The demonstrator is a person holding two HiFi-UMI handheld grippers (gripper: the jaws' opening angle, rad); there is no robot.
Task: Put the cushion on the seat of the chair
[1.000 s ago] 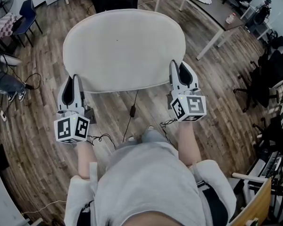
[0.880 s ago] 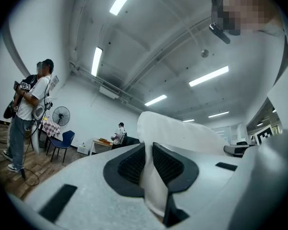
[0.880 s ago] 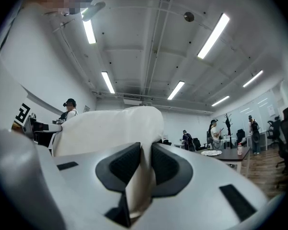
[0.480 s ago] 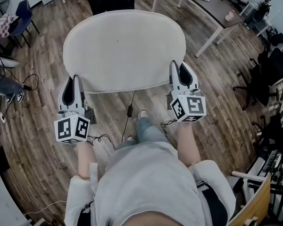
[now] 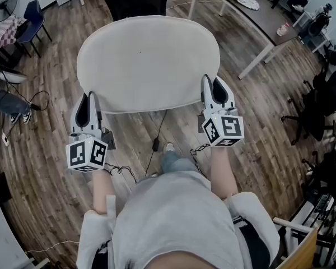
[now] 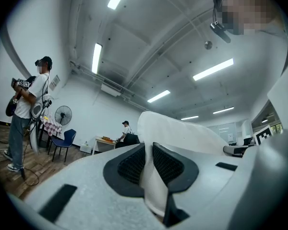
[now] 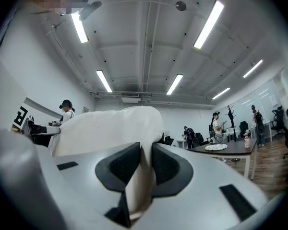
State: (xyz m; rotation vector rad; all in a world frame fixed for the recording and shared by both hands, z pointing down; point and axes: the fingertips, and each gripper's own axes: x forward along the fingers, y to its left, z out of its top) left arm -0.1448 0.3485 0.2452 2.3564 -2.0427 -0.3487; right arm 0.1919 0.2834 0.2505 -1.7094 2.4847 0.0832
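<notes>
Wood-plank floor (image 5: 45,122) was seen below, crossed by thin cables (image 5: 155,133). Oval off-white cushion (image 5: 148,60), smooth fabric, was held flat at upper centre of frame. Its thin near edge was pinched lower left by left gripper (image 5: 89,97) and lower right by right gripper (image 5: 211,86), ribbed black pads (image 6: 132,164) clamped on fabric.

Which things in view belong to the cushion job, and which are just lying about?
In the job:
- cushion
- left gripper, clamped on the cushion's near edge
- right gripper, clamped on the same edge

Just lying about:
- long table
- standing fan
- blue chair
- floor cable
</notes>
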